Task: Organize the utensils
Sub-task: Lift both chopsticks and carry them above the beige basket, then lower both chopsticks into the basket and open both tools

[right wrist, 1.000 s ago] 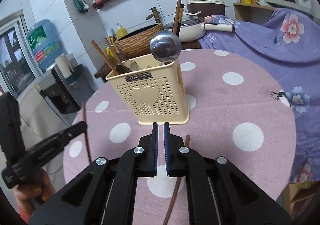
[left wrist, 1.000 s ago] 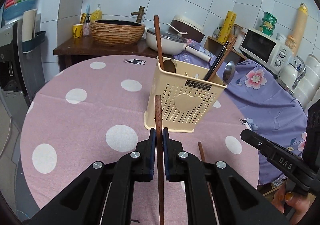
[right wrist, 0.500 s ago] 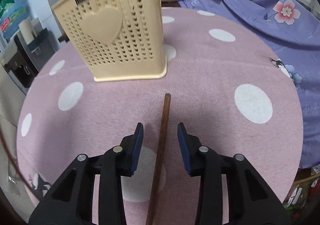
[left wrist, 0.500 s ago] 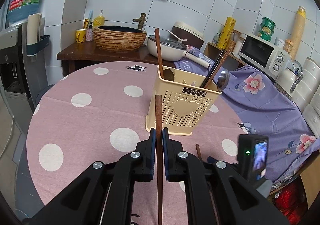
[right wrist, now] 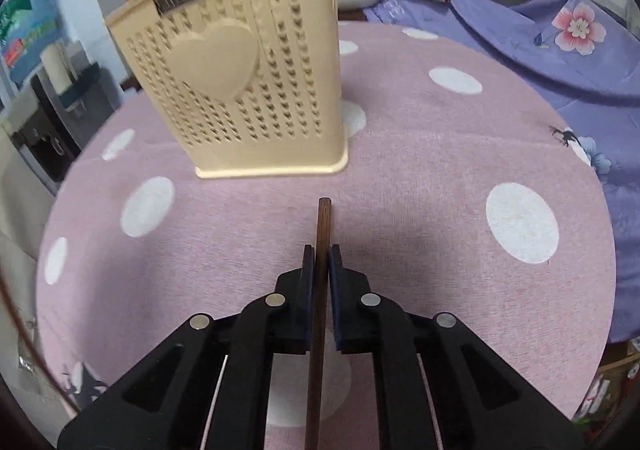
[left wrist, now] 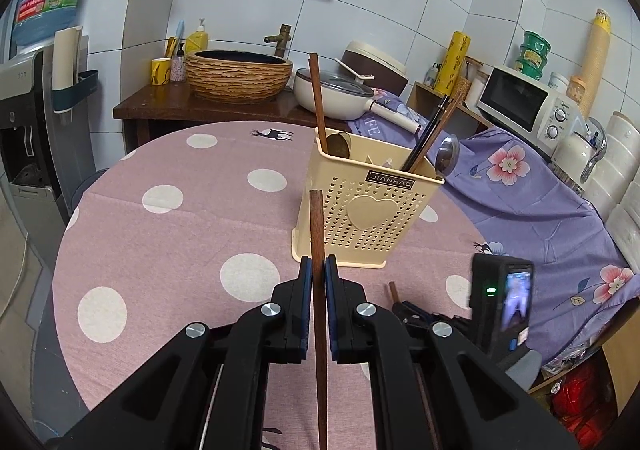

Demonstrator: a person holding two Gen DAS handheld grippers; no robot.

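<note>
A cream perforated utensil holder stands on the pink polka-dot table; it holds brown chopsticks, dark chopsticks and a metal spoon. My left gripper is shut on a brown chopstick, held in front of the holder. My right gripper is shut on a second brown chopstick lying low at the tablecloth, in front of the holder. The right gripper also shows in the left wrist view, low on the table.
The round table has a purple floral cloth at its right. Behind it are a counter with a woven basin, a pan, a microwave and a water dispenser at left.
My right gripper dropped low to the table, opened around the lying chopstick, then closed on it. My left gripper kept its chopstick and drew back slightly from the holder.
</note>
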